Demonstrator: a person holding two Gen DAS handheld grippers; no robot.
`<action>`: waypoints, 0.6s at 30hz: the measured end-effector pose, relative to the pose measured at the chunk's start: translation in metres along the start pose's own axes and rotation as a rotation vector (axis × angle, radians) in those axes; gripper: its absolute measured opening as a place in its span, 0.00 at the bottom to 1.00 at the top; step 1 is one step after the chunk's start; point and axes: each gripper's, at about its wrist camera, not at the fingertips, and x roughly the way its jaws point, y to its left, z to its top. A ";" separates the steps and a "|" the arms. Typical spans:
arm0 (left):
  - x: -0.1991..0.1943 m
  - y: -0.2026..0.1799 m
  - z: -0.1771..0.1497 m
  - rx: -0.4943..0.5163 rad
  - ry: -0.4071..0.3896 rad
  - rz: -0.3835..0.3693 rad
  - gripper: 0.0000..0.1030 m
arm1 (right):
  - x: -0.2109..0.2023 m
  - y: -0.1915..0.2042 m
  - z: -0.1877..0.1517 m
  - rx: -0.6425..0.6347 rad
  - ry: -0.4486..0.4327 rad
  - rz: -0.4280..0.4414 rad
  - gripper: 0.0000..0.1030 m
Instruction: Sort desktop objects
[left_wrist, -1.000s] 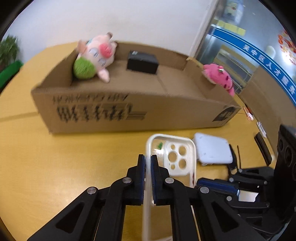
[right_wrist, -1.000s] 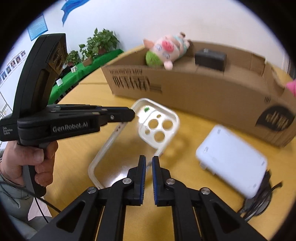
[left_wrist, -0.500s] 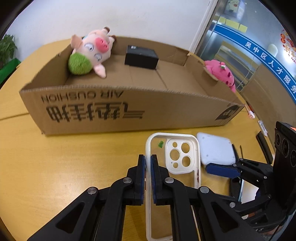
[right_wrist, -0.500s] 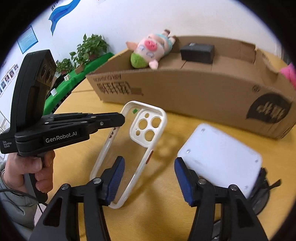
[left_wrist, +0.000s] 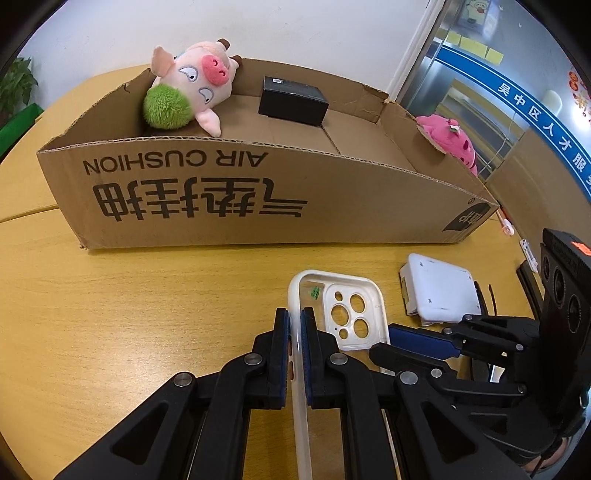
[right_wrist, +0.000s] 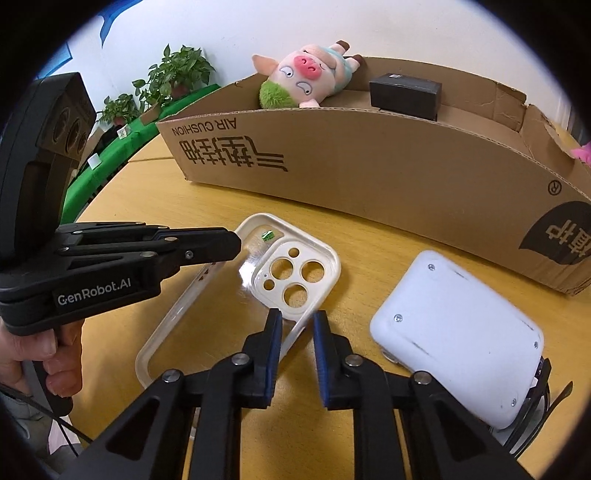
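Note:
A clear phone case (left_wrist: 354, 314) with a cream rim and camera holes lies low over the wooden table. My left gripper (left_wrist: 293, 314) is shut on its left rim, and in the right wrist view it reaches in from the left (right_wrist: 232, 247). My right gripper (right_wrist: 297, 317) straddles the case's (right_wrist: 295, 273) right rim. Its jaws are closing with the rim between them, and a thin gap still shows beside the pads. The right gripper (left_wrist: 382, 341) also shows in the left wrist view. Behind stands the open cardboard box (left_wrist: 240, 192).
In the box lie a pig plush (left_wrist: 192, 92) and a black box (left_wrist: 291, 99); a pink plush (left_wrist: 450, 144) sits at its right end. A white device (right_wrist: 454, 339) lies on black cables (right_wrist: 546, 402) right of the case. A person's hand (right_wrist: 55, 362) holds the left gripper.
The right gripper's jaws went from shut to wide, then narrowed around the case's right rim. The case, still held in the left gripper, has tilted down flatter toward the table.

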 end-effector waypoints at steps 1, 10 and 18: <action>-0.001 0.000 0.001 0.000 0.000 -0.003 0.05 | 0.000 -0.002 0.000 0.010 -0.003 0.005 0.14; -0.019 -0.006 0.014 0.019 -0.049 -0.012 0.05 | -0.019 -0.002 0.014 0.004 -0.080 -0.017 0.10; -0.040 -0.022 0.044 0.055 -0.120 -0.039 0.05 | -0.046 -0.012 0.041 -0.004 -0.157 -0.050 0.07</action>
